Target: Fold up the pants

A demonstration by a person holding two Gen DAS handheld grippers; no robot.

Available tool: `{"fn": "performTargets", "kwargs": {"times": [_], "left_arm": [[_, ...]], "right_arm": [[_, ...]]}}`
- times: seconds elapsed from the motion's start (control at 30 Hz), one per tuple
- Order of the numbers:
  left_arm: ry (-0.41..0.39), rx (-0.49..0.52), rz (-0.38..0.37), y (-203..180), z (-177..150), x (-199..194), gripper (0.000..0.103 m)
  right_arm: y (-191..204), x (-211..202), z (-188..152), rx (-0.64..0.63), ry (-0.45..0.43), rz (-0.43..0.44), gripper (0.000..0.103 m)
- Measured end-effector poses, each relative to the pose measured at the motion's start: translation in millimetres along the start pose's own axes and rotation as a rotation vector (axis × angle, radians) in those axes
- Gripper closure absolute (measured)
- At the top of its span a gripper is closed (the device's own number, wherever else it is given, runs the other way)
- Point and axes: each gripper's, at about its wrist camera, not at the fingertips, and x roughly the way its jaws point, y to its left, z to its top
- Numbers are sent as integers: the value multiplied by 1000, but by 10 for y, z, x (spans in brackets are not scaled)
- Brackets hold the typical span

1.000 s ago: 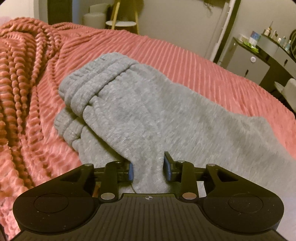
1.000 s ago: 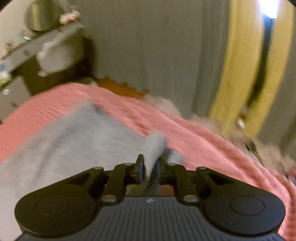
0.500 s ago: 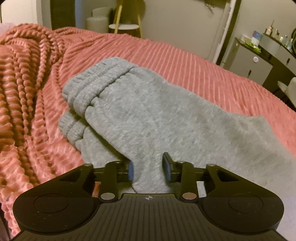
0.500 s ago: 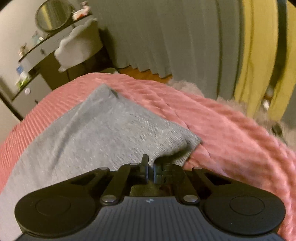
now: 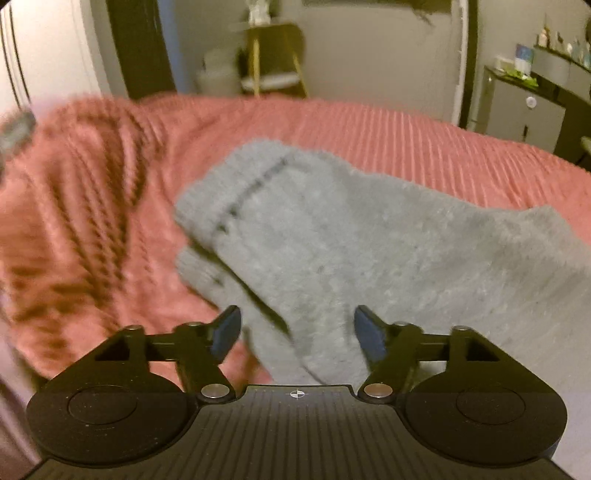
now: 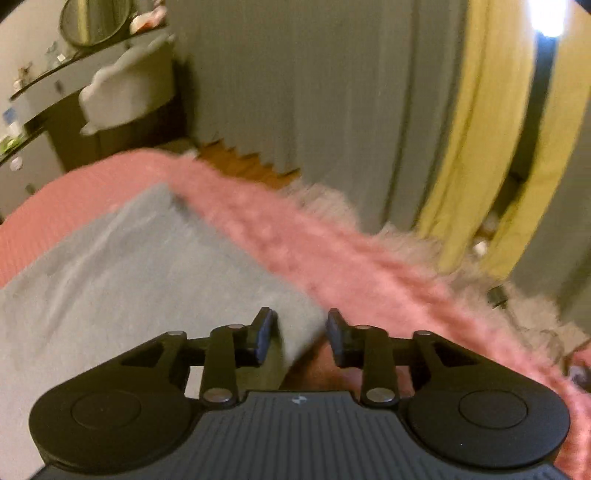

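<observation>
no readable writing is showing anywhere as the left gripper (image 5: 295, 330) and right gripper (image 6: 300, 334) are both opening their jaws, pads clear of the folded grey sweatpants (image 5: 369, 251) lying on the pink ribbed bedspread (image 5: 406, 136).

grippers: 2, left gripper (image 5: 295, 332), right gripper (image 6: 300, 334) | grey pants (image 5: 369, 251): 1 | pink bedspread (image 5: 388, 140): 1 | yellow curtains (image 6: 465, 155): 2 | round mirror (image 6: 94, 16): 1

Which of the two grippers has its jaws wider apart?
The left gripper: its opening jaws stand far apart over the pants. The right gripper shows a smaller gap.
</observation>
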Motion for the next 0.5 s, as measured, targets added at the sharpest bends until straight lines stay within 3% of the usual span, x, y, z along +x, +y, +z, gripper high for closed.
{"fn": "performTargets", "kwargs": {"times": [0.07,0.13,0.23,0.43,0.5], "left_arm": [[-42,42,36,-80,-12,-138,26],[-94,67,43,-169,-15,-279,23],[-158,106,-25,-304,-35,-412,14],[-134,212,-118,-731,-91,-394,14],[-133,234,-126,-810,-119,-371,14]], "right_arm": [[39,-62,68,-5,-42,2,71],[184,-93,129,-34,-63,69,71],[565,-106,123,-134,-74,190,71],[1434,33,-72,-403,-66,472,71],[1592,149,-82,-475,-74,504,70]]}}
